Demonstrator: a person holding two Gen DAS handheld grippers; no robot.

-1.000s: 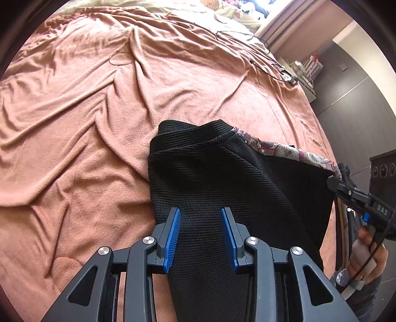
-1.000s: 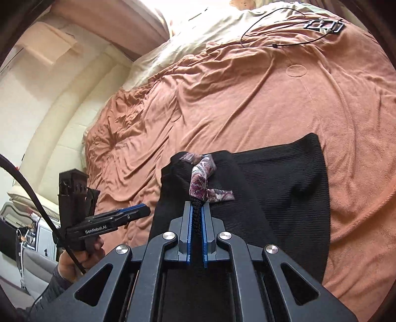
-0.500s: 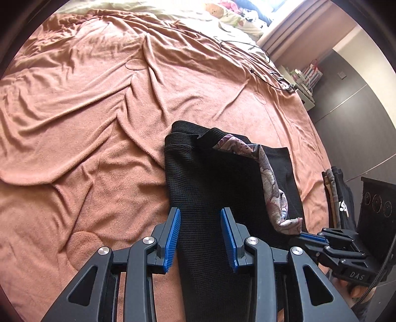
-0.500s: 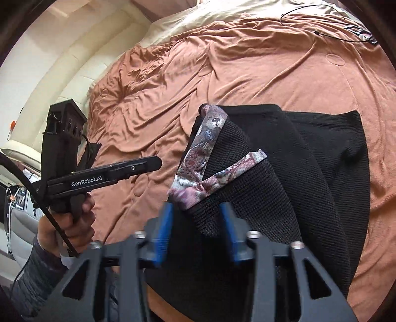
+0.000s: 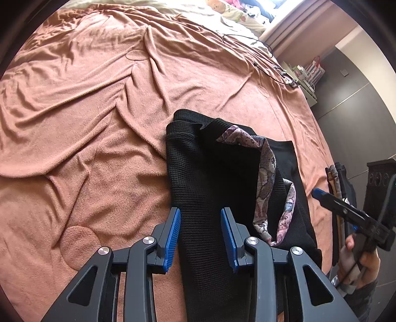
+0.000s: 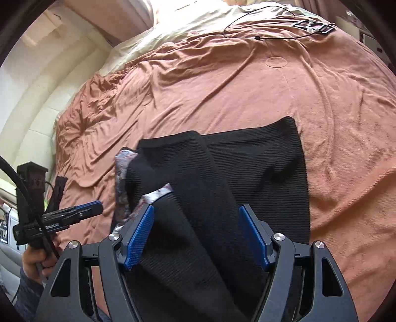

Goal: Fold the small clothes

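A black knit garment [image 5: 210,173] with a patterned trim [image 5: 266,173] lies on the terracotta blanket [image 5: 86,123], one side folded over the middle. My left gripper [image 5: 200,213] hovers over its near left part, jaws partly apart, with no cloth pinched between the pads. In the right wrist view the garment [image 6: 259,168] spreads under my right gripper [image 6: 196,209], which is open wide above the folded flap, the trim [image 6: 121,178] loose to its left. Each gripper appears in the other's view: the right gripper [image 5: 318,192] at the right, the left gripper [image 6: 95,206] at the left.
A black cable [image 6: 259,14] and a small device [image 6: 314,26] lie at the far end of the bed, beside cream bedding [image 6: 198,27]. Folded dark clothes [image 5: 339,178] sit at the bed's right edge. Dark cabinet doors [image 5: 351,99] stand beyond. A hand [image 5: 358,260] holds the right gripper.
The right gripper was shut on the patterned trim, carried it across, then opened and let it drop; the flap now lies folded over the garment. The left gripper's jaws stayed the same.
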